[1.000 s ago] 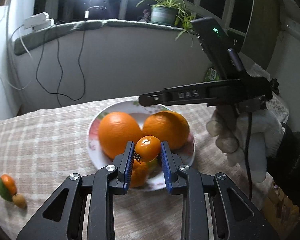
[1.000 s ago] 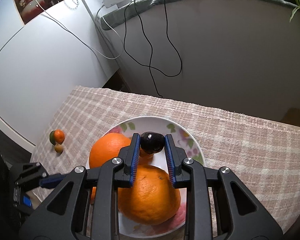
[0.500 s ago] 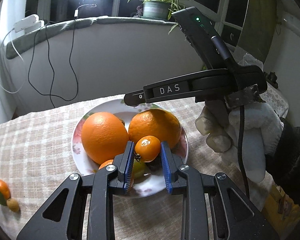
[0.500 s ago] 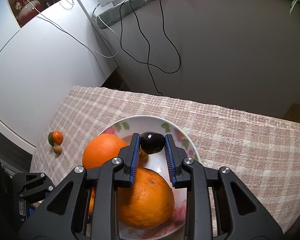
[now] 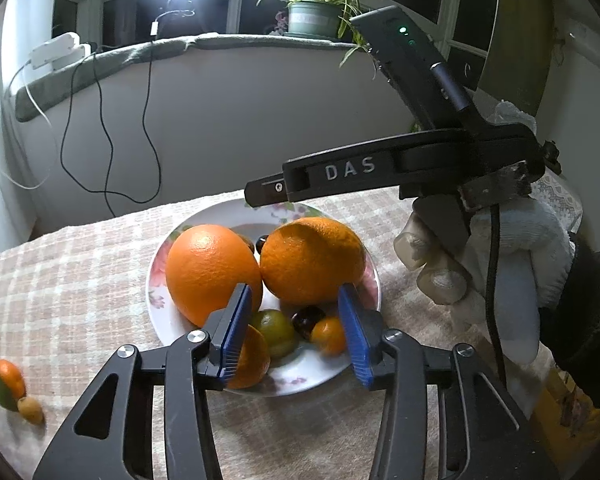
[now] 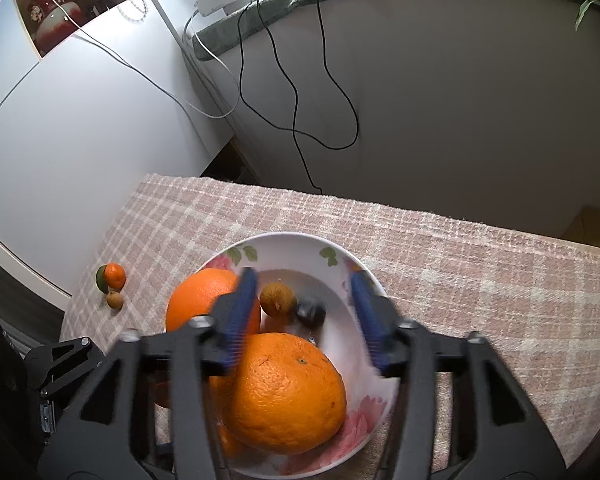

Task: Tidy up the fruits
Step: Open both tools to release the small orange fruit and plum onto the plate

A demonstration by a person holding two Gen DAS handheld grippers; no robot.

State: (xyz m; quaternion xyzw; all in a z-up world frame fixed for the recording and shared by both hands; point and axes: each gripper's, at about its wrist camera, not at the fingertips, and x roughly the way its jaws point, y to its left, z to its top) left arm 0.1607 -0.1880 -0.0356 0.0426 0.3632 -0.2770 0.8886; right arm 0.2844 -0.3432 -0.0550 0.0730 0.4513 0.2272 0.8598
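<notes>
A white floral plate (image 5: pixel 332 364) (image 6: pixel 364 344) on the checked cloth holds two big oranges (image 5: pixel 212 272) (image 5: pixel 312 260), a green-orange fruit (image 5: pixel 274 330), a dark fruit (image 5: pixel 306 318) and a small orange tomato (image 5: pixel 329 334). My left gripper (image 5: pixel 294 330) is open over the plate's near side, the tomato lying between its fingers. My right gripper (image 6: pixel 304 318) is open over the plate; a dark fruit (image 6: pixel 311 311) and a brownish fruit (image 6: pixel 277 299) lie below it. The right gripper's body (image 5: pixel 380 176) shows above the plate in the left wrist view.
A small orange-green fruit (image 5: pixel 6 378) (image 6: pixel 111 275) and a tiny tan fruit (image 5: pixel 30 409) (image 6: pixel 115 300) lie on the cloth near its left edge. A wall with hanging cables (image 6: pixel 300 80) stands behind the table. A potted plant (image 5: pixel 312 18) sits on the sill.
Both grippers have opened. The orange tomato dropped from the left gripper onto the plate, and the dark fruit dropped from the right gripper onto the plate.
</notes>
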